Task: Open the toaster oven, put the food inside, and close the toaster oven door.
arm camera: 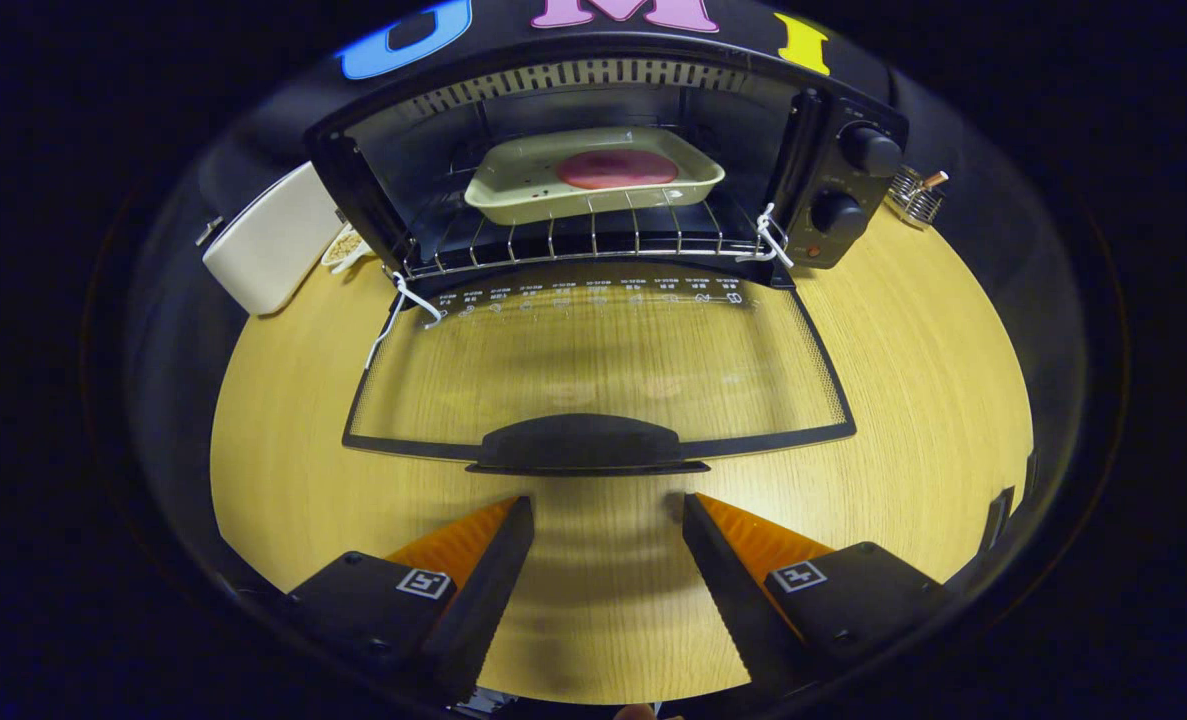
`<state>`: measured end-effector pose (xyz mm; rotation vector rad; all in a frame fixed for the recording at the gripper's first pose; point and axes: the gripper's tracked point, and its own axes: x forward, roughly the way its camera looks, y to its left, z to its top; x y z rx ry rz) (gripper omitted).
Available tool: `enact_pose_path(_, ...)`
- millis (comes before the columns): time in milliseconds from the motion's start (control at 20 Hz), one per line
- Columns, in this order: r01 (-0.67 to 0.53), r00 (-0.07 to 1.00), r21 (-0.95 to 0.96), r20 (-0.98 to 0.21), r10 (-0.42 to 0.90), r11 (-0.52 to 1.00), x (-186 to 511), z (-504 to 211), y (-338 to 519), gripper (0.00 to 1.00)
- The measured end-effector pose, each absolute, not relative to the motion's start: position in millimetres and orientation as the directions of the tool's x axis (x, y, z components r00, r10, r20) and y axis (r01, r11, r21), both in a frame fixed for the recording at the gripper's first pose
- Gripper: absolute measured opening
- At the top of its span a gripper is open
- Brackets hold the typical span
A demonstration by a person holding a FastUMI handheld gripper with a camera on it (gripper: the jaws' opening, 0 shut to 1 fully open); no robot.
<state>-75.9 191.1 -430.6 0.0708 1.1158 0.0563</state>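
The fingers (608, 515) gape wide and empty, near the door handle (583, 445); the rigid, hinged glass door (593, 360) likely lifts easily from there.

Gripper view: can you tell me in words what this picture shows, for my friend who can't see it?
A toaster oven stands on a wooden table with its glass door folded down flat, and a tray with a pink piece of food sits on the rack inside. The tool is open and holds nothing, its fingers just short of the door handle.
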Motion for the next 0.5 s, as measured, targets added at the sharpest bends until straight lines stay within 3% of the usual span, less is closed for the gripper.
enact_pose_path(300, 0.01, 0.461, 0.049, -0.886, 0.039, 0.999, -61.0, -431.4, 191.9, 0.99)
enact_pose_path(500, 0.004, 0.531, 0.026, -0.847, 0.02, 1.0, -61.5, -423.5, 188.4, 0.99)
